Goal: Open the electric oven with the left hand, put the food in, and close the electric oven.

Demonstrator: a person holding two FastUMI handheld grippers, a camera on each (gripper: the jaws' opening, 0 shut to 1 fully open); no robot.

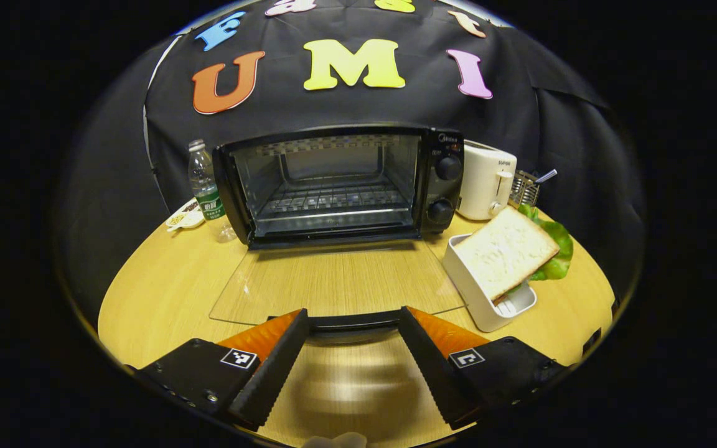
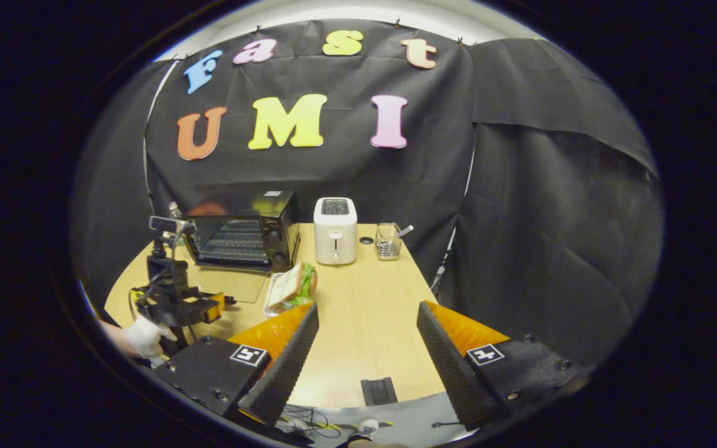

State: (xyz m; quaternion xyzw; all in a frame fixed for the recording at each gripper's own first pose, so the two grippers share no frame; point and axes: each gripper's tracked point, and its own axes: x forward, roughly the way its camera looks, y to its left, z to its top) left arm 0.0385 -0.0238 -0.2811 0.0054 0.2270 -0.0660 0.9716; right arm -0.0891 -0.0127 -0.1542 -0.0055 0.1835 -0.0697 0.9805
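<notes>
In the left gripper view, the oven [image 1: 340,183] is standing open, its glass door [image 1: 333,280] lying flat on the table [image 1: 165,280]. The left gripper [image 1: 352,326] is spreading wide around the door's handle [image 1: 353,322], not pinching it. The sandwich [image 1: 511,249] is leaning in a white tray [image 1: 480,292] just right of the door.

In the right gripper view, the right gripper [image 2: 368,330] is hovering open above the table, empty, with the sandwich ahead and a toaster [image 2: 335,230] beyond.
</notes>
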